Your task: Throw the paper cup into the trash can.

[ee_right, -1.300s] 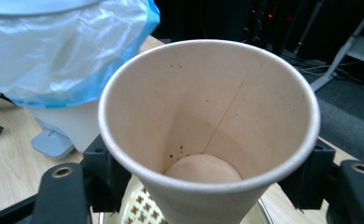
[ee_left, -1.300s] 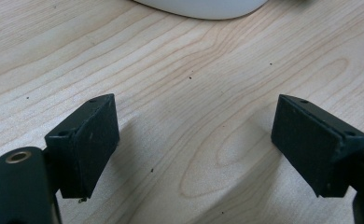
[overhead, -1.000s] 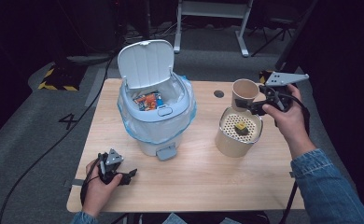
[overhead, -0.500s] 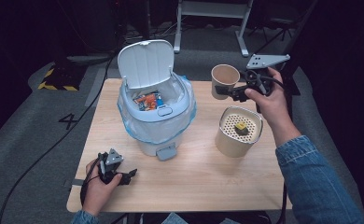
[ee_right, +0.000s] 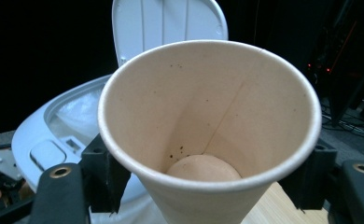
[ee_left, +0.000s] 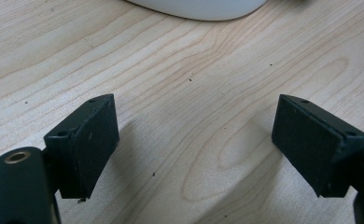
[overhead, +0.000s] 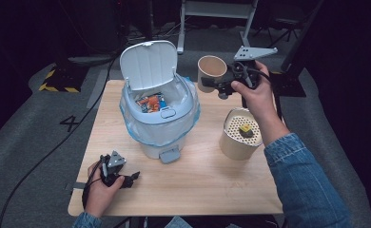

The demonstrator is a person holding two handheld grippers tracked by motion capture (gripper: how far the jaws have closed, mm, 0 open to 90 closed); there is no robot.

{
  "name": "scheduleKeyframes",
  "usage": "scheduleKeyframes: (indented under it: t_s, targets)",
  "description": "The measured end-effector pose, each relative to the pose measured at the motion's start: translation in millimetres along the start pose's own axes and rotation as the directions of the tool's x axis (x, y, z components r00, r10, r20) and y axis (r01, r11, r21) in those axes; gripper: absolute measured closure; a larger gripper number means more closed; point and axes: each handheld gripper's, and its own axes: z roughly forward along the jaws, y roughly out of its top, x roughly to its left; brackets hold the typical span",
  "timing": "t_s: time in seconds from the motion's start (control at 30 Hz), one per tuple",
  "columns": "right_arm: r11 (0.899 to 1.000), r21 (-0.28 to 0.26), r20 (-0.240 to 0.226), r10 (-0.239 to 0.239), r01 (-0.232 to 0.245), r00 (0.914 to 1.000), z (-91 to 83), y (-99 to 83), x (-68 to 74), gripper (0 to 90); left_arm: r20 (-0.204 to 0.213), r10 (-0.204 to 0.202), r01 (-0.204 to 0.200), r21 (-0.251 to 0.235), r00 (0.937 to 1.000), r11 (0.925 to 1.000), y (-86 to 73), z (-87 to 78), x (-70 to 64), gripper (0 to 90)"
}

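Now my right tongs [ee_right: 208,182] clamp the tan paper cup [ee_right: 208,126], seemingly just beside the open white bin [overhead: 160,114]; my left tongs [ee_left: 203,149] rest spread on the wooden tabletop [ee_left: 194,84].

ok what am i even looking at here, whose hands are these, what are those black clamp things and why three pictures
A person sits at a wooden table with a handheld gripper in each hand; no robot arm is involved. The high view looks down from above the table. The other two pictures come from cameras mounted on the grippers, looking along their black fingers.

The right gripper holds an empty paper cup in the air beside the white bin, whose lid stands open with wrappers inside. The right gripper view looks straight into that cup.

The left gripper rests near the table's front edge, fingers apart, holding nothing. A round perforated container with a small yellow item on top stands on the right.
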Motion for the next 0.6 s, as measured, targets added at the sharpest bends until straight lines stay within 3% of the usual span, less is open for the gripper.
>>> scheduleKeyframes:
  t_s: [0.3,0.6]
  targets:
    - [0.999,-0.04,-0.037,0.012,-0.013,0.9993,31.8,7.9,12.0,28.3,0.0,0.002,-0.002,-0.001,1.0,1.0,0.6,0.5,1.0,15.1]
    - [0.999,-0.032,-0.071,0.001,-0.003,0.9975,59.0,12.3,24.8,28.0,-0.001,-0.002,0.002,-0.002,1.0,1.0,0.9,1.0,1.4,15.1]
